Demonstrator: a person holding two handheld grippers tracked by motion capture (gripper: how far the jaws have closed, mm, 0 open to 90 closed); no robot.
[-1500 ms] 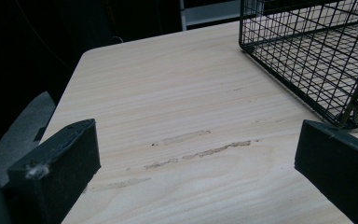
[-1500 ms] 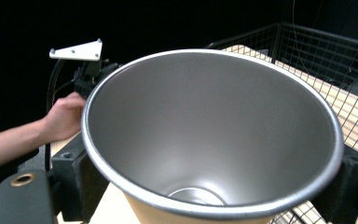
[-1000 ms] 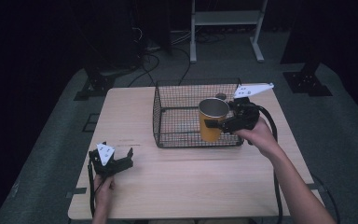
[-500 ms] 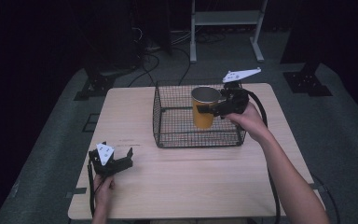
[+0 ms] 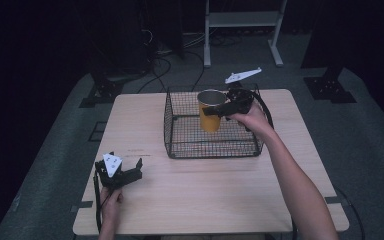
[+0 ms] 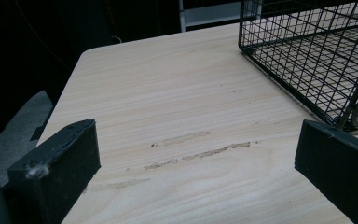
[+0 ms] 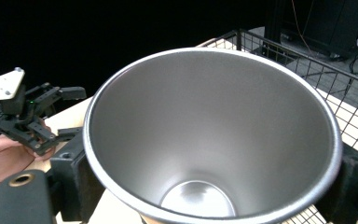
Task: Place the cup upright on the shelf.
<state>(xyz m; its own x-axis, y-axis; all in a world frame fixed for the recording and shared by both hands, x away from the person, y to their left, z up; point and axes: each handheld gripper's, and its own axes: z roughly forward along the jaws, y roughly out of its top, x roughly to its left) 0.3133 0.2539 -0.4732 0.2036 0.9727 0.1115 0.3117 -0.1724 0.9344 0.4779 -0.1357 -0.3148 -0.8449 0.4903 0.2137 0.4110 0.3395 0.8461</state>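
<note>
High view, right tool (image 5: 219,108): clamped on the yellow cup (image 5: 211,111), held upright over the wire basket (image 5: 212,148), toward its far side.
High view, cup: raised inside the basket's outline; contact with the mesh floor impossible to judge from above.
High view, left tool (image 5: 125,174): resting low on the counter (image 5: 205,200) near the front left corner, well apart from the basket, jaws parted, nothing between them.
Left gripper view: both black jaws spread wide over bare wood; corner of the basket at upper right, cut off by the frame; faint scuff marks on the counter between the jaws.
Right gripper view, cup: steel-lined interior open toward the lens, empty, gripped at the rim on both sides by the padded jaws; basket wire behind at right.
Right gripper view, far off: left tool in a hand (image 7: 0,156) at the left edge.
Progress: cup gripped and carried to the basket, judged close to placement; lowering and release left.
Hidden: cup's base and outer wall in the right gripper view; gap beneath the cup unclear.
</note>
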